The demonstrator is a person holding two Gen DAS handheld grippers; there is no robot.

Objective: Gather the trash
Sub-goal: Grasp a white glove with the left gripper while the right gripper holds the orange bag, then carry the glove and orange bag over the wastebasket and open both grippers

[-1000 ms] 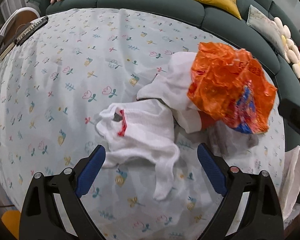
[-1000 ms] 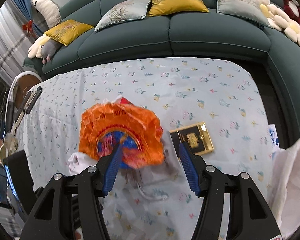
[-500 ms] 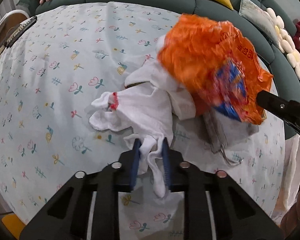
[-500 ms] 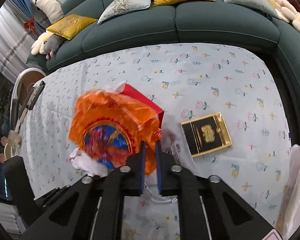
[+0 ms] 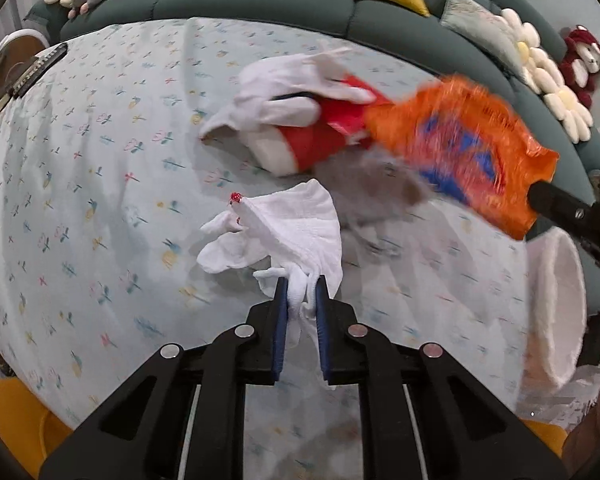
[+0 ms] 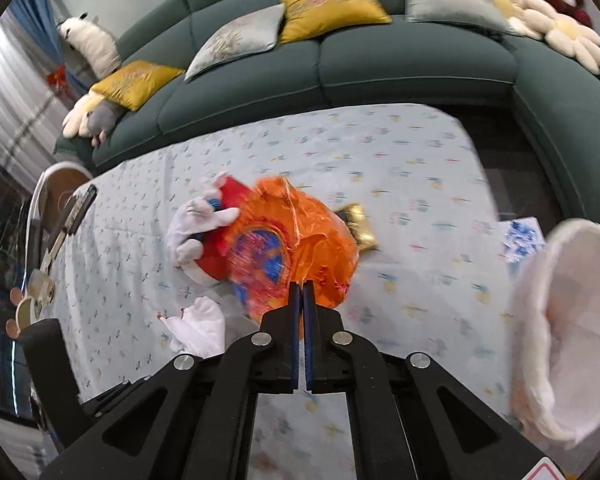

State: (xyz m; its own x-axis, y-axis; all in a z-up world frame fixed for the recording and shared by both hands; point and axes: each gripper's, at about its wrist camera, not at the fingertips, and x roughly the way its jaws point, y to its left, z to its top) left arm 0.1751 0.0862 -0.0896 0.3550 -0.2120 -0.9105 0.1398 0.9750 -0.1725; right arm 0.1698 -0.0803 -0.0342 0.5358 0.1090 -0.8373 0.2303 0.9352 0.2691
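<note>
Trash grabbed, both tools loaded.
Left tool [image 5: 301, 296] just clamped the tissue [image 5: 296, 232], right tool [image 6: 301, 294] the orange bag [image 6: 300, 248]; both lifted, bin next probably.

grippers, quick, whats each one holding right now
left gripper: shut on the white tissue.
right gripper: shut on the orange plastic bag.

Glossy crinkled plastic bag [image 6: 296, 244]; soft white tissue [image 5: 292, 236].
</note>
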